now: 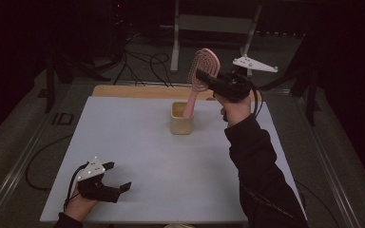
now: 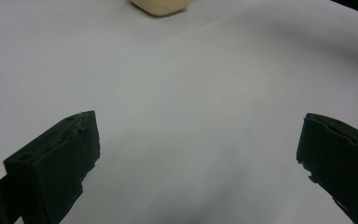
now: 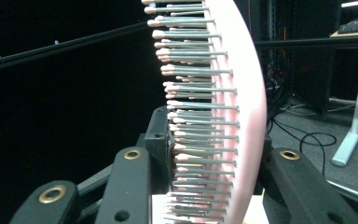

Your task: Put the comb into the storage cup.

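Black and spread wide, your left gripper (image 1: 108,179) rests on the white tabletop (image 1: 147,152) at the near left corner with nothing between its jaws; the cream cup (image 2: 160,5) sits well ahead of it, far past its tips.

Further right, that cream cup (image 1: 181,118) stands near the far middle of the table, below and to the left of your right gripper. The pink hairbrush (image 1: 200,78) leans in it, handle end down inside the cup, head tilted up toward the right.

Your right gripper (image 1: 208,78) is pinched on the brush head (image 3: 223,107), one jaw pressing on the bristle tips, the other on the smooth pink back.

Here is what could go wrong, as I judge it. Bristles flex, so the head may twist or slide in your grip if you pull sideways. The handle is leaning on the cup's rim, and a slanted pull may drag or tip the light cup over. Your left gripper is too far off to steady it.
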`<state>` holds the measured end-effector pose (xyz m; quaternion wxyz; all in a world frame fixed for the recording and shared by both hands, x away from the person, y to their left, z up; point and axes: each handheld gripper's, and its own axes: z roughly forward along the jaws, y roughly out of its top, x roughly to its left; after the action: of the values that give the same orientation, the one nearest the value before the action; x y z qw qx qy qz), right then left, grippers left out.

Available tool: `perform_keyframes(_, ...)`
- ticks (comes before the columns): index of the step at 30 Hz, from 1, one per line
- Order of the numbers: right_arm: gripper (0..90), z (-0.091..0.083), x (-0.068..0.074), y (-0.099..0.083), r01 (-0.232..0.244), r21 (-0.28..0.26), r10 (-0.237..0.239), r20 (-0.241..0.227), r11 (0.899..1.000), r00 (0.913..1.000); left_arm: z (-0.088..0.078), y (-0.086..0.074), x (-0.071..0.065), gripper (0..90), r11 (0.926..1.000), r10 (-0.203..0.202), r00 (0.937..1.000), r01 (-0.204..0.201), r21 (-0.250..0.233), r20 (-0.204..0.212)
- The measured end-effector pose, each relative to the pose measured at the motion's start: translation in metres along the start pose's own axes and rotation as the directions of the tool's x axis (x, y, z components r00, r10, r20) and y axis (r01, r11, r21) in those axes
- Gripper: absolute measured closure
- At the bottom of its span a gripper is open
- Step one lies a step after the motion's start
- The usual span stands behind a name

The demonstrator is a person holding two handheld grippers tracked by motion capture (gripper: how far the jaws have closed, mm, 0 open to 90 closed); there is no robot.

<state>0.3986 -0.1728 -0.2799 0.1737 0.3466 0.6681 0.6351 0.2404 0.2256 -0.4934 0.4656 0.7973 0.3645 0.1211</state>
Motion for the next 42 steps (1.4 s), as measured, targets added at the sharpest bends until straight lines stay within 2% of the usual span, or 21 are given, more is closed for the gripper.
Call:
perform_keyframes(8, 64.6, 0.009, -0.007, 0.010, -0.004, -0.018, 0.005, 0.028, 1.000, 0.9996, -0.001, -0.001, 0.002, 0.1, 0.9999, -0.006, 1.0000, 0.006, -0.012, 0.004)
perform_keyframes(16, 64.6, 0.021, -0.013, 0.011, -0.009, -0.027, 0.010, 0.049, 1.000, 0.9988, -0.002, -0.001, 0.002, 0.2, 0.9998, -0.001, 1.0000, 0.001, -0.019, -0.001)
perform_keyframes(19, 64.6, 0.027, -0.016, 0.009, -0.022, -0.029, 0.024, 0.060, 0.999, 0.9979, -0.002, 0.000, 0.001, 0.1, 0.9996, 0.003, 1.0000, -0.003, -0.028, 0.004)
perform_keyframes(23, 64.6, 0.036, -0.018, 0.005, -0.017, -0.018, 0.018, 0.075, 1.000, 0.9970, -0.003, 0.000, 0.001, 0.2, 0.9994, 0.007, 1.0000, -0.007, -0.035, 0.003)
perform_keyframes(35, 64.6, 0.053, -0.029, -0.016, -0.032, -0.013, 0.033, 0.086, 0.999, 0.9957, -0.003, -0.001, 0.001, 0.2, 0.9993, 0.022, 0.9998, -0.022, -0.032, 0.003)
perform_keyframes(42, 64.6, 0.059, -0.036, -0.027, -0.025, -0.012, 0.025, 0.088, 1.000, 0.9958, -0.002, -0.001, 0.001, 0.2, 0.9994, 0.020, 0.9998, -0.019, -0.030, 0.008)
